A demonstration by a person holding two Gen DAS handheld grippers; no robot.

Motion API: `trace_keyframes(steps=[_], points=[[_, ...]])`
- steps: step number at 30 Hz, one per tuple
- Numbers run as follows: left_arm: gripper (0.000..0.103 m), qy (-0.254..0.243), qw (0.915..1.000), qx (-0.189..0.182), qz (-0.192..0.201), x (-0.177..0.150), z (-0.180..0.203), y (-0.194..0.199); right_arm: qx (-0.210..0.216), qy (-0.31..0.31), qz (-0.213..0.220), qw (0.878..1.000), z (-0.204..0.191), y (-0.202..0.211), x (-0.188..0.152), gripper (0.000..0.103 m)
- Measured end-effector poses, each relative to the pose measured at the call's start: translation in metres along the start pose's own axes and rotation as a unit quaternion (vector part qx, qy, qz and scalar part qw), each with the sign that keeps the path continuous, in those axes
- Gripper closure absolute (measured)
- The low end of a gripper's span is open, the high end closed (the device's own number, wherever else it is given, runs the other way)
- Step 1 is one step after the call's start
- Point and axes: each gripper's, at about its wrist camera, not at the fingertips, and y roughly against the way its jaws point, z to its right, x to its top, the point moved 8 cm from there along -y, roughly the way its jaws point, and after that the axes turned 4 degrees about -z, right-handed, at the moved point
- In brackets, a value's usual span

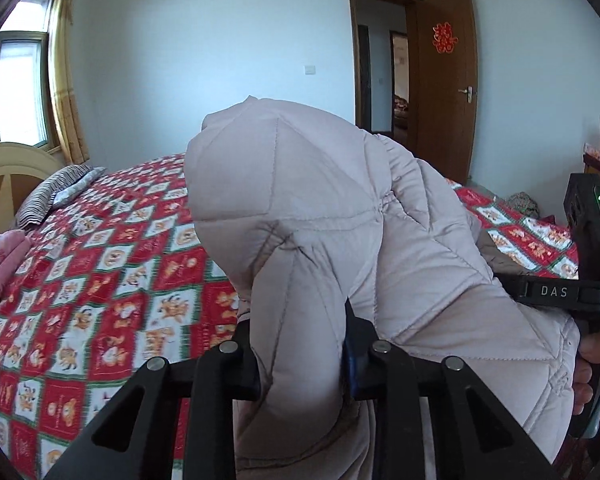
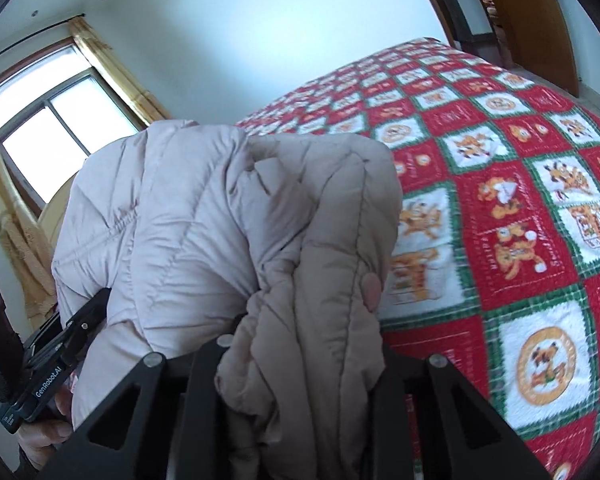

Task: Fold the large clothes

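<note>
Both the left gripper and right gripper pinch folds of the pale pink quilted padded coat, held bunched above the near edge of the red patchwork bedspread. Folding looks barely begun: the coat is neither spread flat nor creased yet.

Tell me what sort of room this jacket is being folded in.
A home bedroom, most likely: a bed under a red patchwork quilt, a striped pillow by the headboard, a curtained window, and a wooden door open to another room.
</note>
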Motion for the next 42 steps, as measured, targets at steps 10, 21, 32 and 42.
trace_keyframes(steps=[10,21,32,42], points=[[0.074,0.013,0.9978,0.056,0.032,-0.017,-0.066,0.073,0.055,0.046,0.0,0.997,-0.089,-0.01,-0.013,0.077],[0.075,0.049,0.9929,0.104,0.031,-0.045,-0.141,0.107,0.089,0.1,-0.028,0.991,-0.165,-0.045,-0.023,0.078],[0.076,0.087,0.9876,0.129,0.022,-0.08,-0.202,0.114,0.096,0.132,-0.061,0.985,-0.216,-0.083,-0.043,0.078],[0.076,0.112,0.9835,0.142,0.011,-0.107,-0.239,0.116,0.103,0.153,-0.084,0.979,-0.244,-0.104,-0.06,0.078]])
